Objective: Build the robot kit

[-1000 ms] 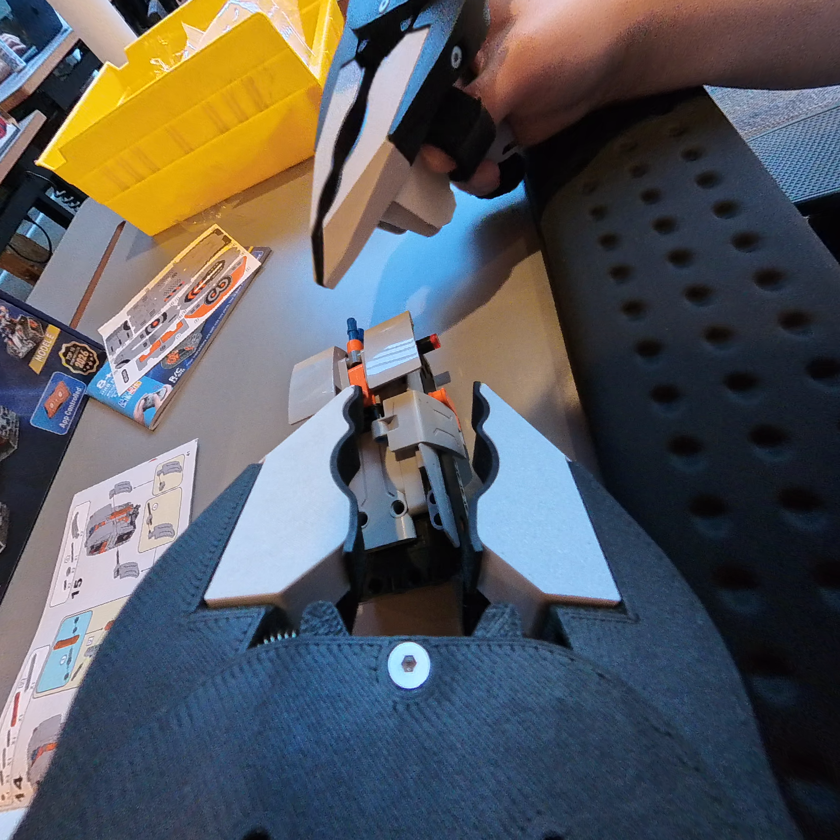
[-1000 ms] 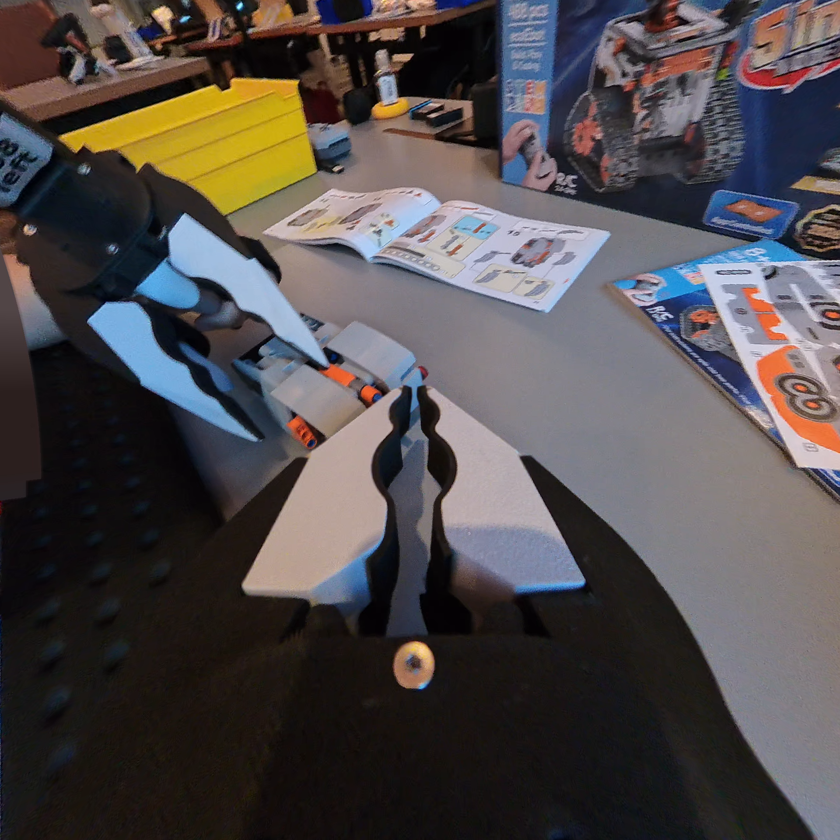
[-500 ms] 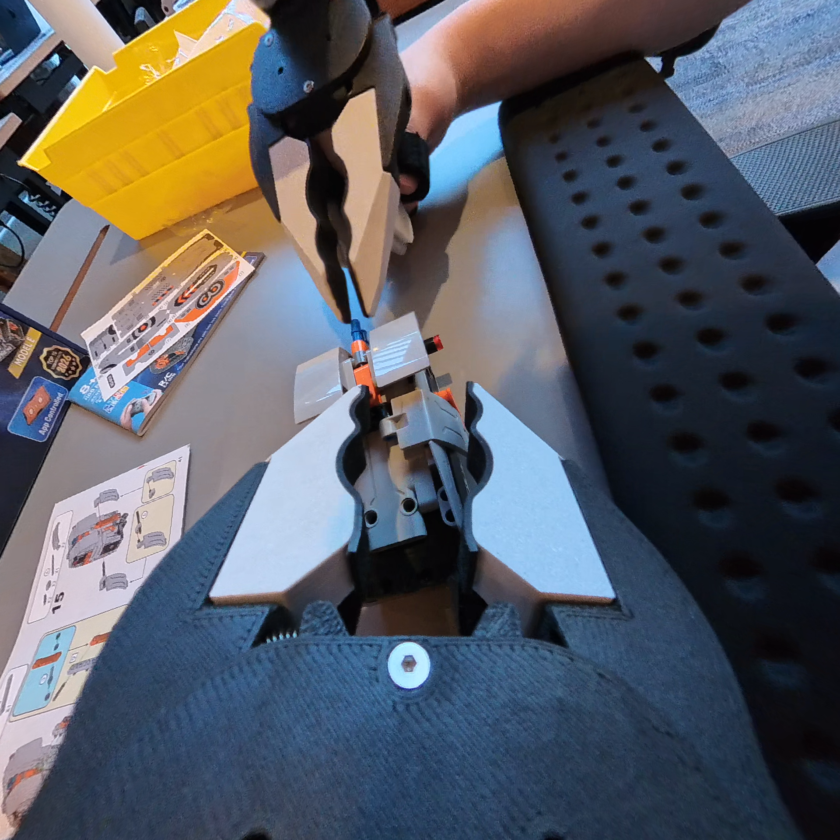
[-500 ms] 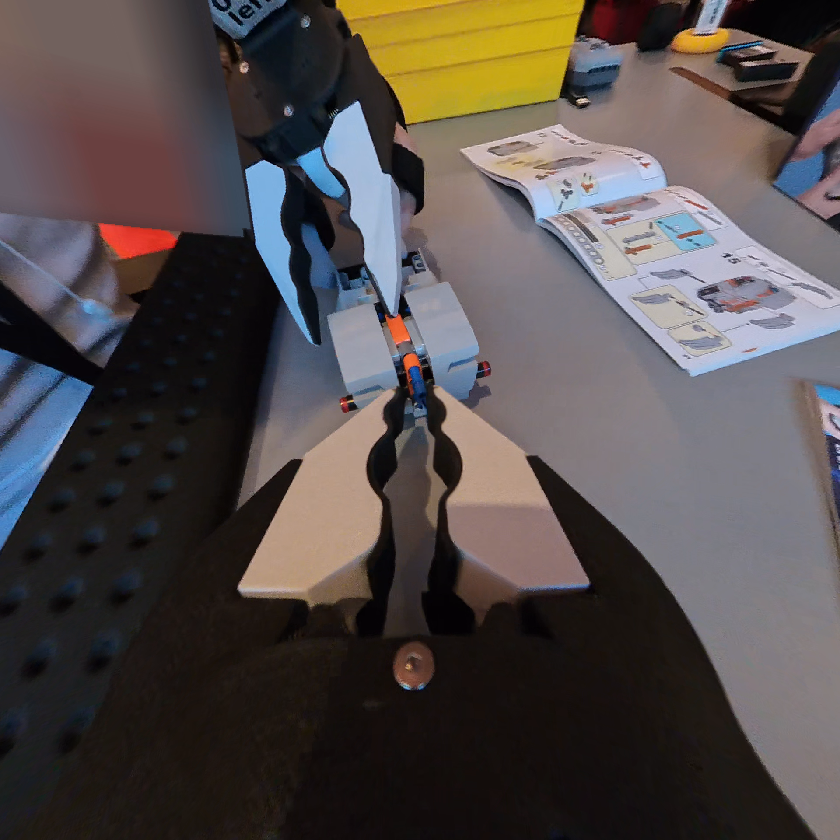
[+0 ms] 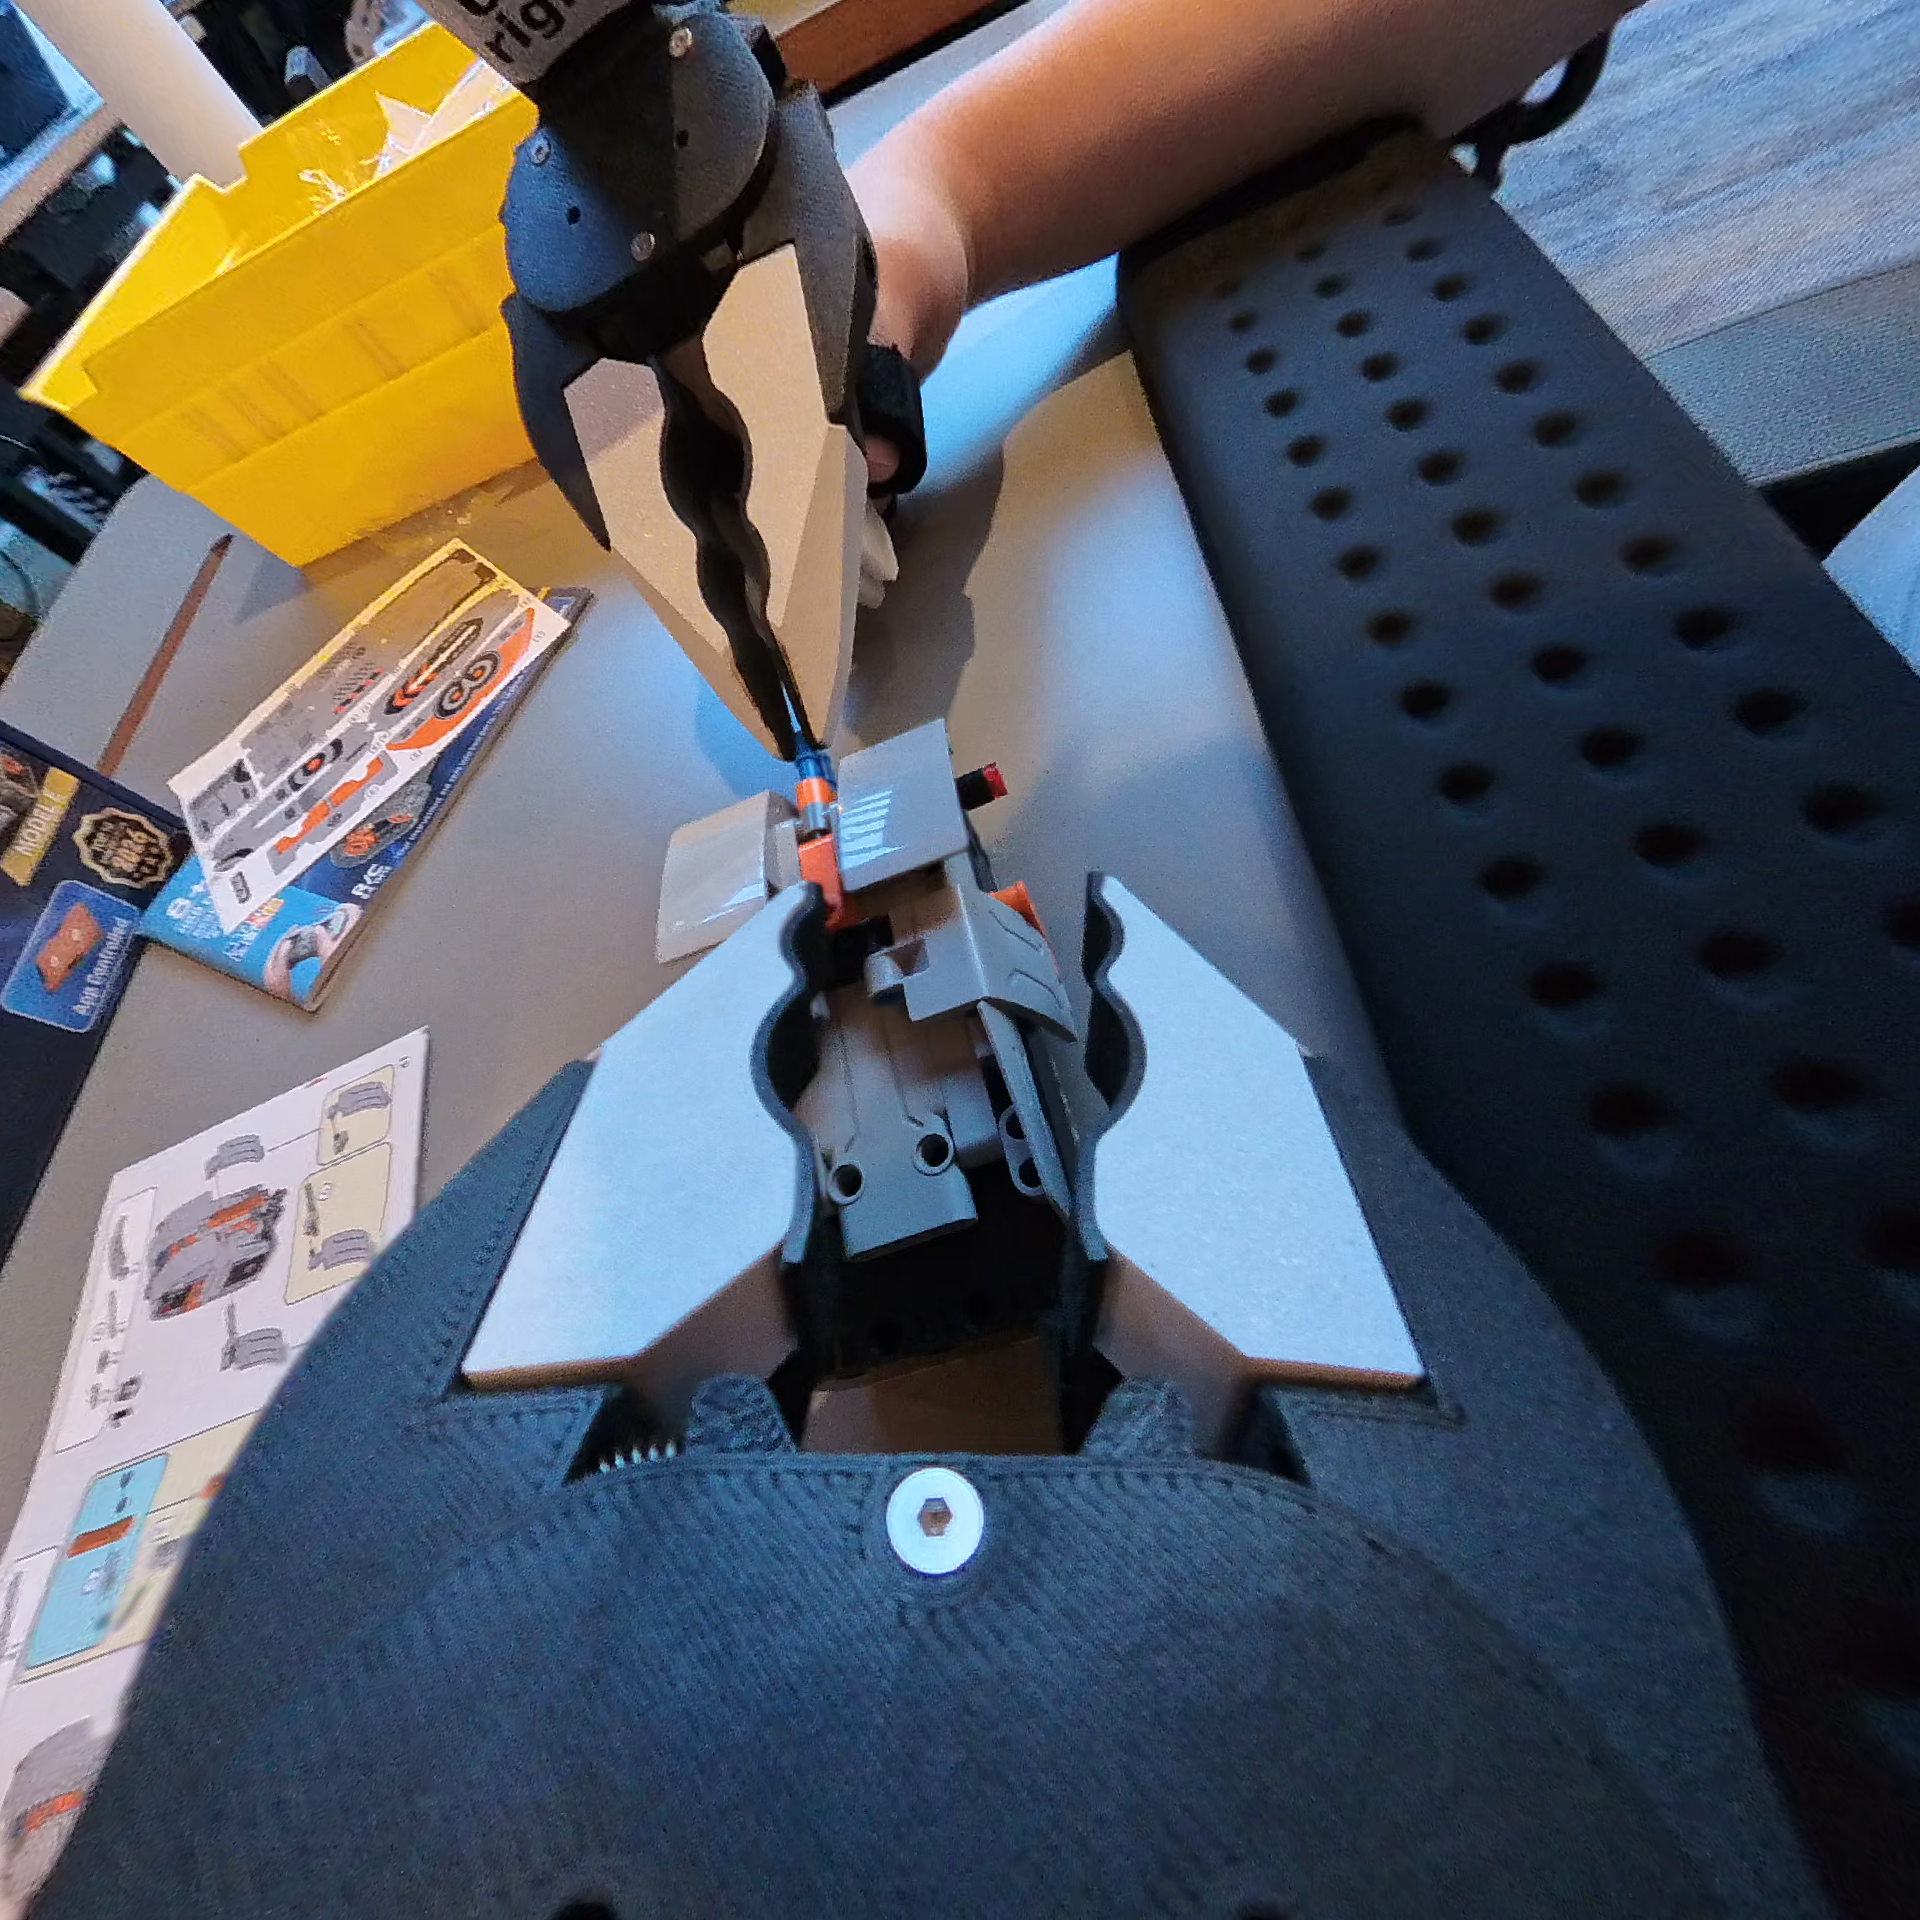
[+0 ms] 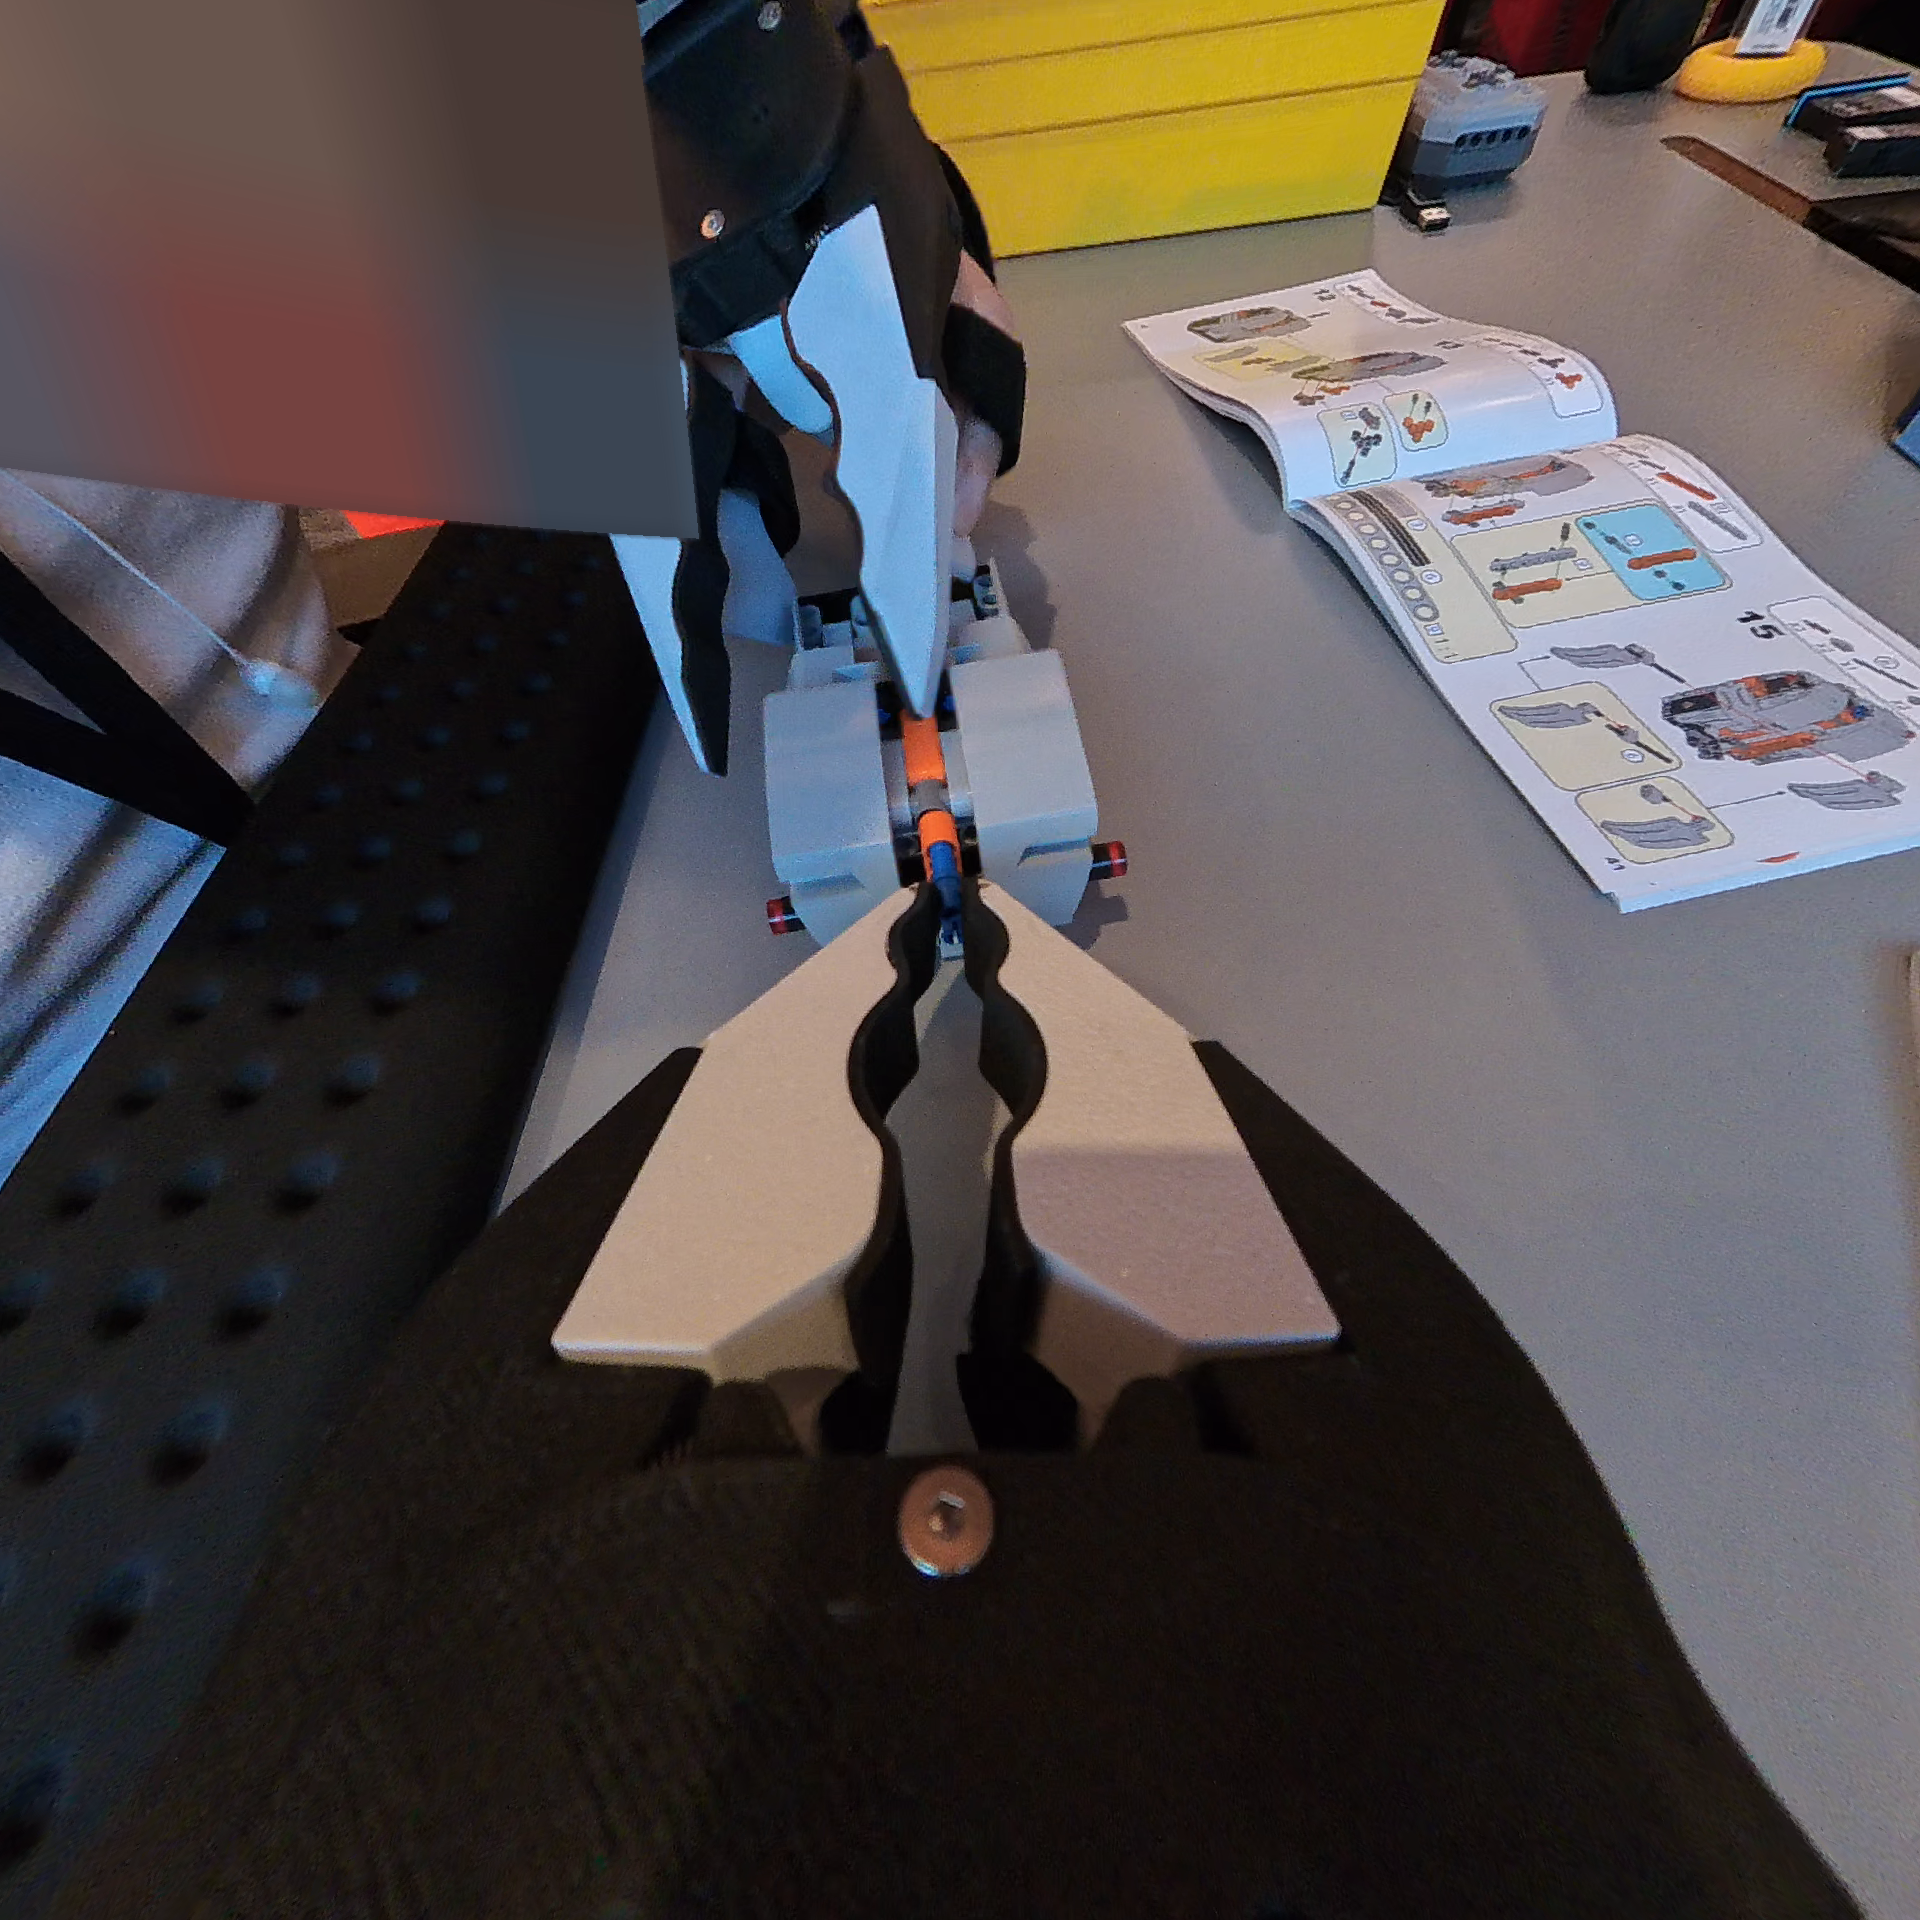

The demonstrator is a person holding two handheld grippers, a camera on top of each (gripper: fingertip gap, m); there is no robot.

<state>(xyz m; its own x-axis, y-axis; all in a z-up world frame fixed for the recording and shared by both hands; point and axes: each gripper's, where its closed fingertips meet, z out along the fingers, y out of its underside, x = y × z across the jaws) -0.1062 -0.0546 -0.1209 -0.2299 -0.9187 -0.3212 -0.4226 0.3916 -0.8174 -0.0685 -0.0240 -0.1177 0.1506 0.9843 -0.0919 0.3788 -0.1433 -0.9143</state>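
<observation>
Covering grey table [image 6: 1455, 1143]: open manual [image 6: 1558, 582], yellow bin [image 5: 291, 343].

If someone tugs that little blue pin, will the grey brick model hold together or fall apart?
The model is probably stiff and light: hard plastic panels clipped together. Snap-fit pieces might pop off under a hard pull. The left gripper clamps its body, so it likely stays put while the right gripper pinches the blue pin.

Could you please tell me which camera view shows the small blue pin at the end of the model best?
The right wrist view: the blue pin sits centred between the right gripper tips, clear against the grey model. The left wrist view shows it smaller and mostly hidden.
</observation>
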